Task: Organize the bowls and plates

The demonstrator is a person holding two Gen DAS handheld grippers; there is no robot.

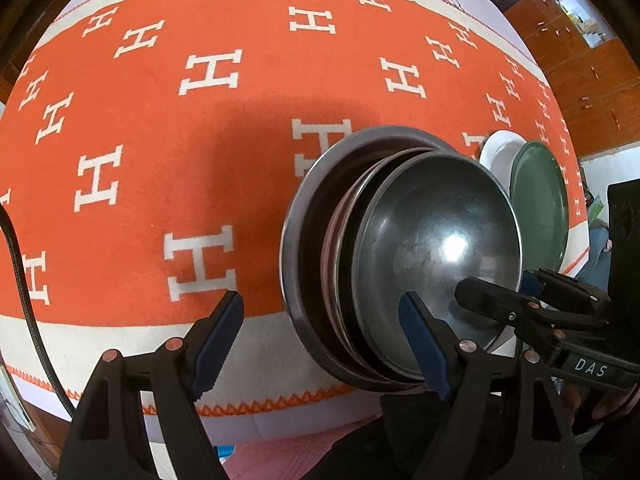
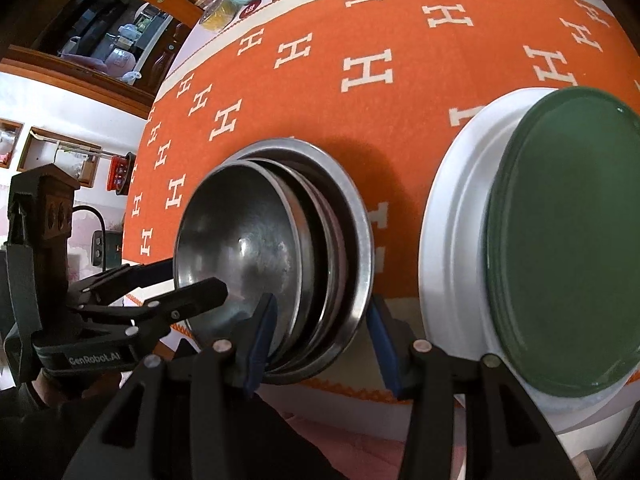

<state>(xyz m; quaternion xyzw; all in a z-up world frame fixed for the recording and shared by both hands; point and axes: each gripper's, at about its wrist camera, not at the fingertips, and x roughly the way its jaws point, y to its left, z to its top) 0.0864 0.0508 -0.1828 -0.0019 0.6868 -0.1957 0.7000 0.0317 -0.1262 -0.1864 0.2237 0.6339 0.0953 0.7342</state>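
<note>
Left claw [image 1: 320,344]: open, jaws wide, nothing pinched. One finger stands over the cloth at 9 o'clock of the bowls; the other sits in front of the stack's near rim. In the right wrist view it straddles the top bowl's 9 o'clock rim, one finger over the inside, one outside.

Right claw [image 2: 322,340]: open, narrower gap. It straddles the stack's rims at about 5 o'clock, one finger inside the top bowl, one just outside the outer bowl. No squeeze visible; cannot tell if a pad touches.

Bowl stack [image 1: 420,240]: nested steel bowls, about four rims counted, exact number unclear. Top bowl [image 2: 240,248] is shiny, sitting off-centre toward 9 o'clock in the right view. Outer bowl [image 2: 362,220] is the widest. One inner rim looks pinkish.

Plates: two, stacked, just beside the bowls at 3 o'clock, not touching them. White plate [image 2: 452,220] below, green plate [image 2: 560,240] on top.

All sit on one orange cloth [image 1: 160,120] with white H marks, spread over the bench [image 1: 492,24].
</note>
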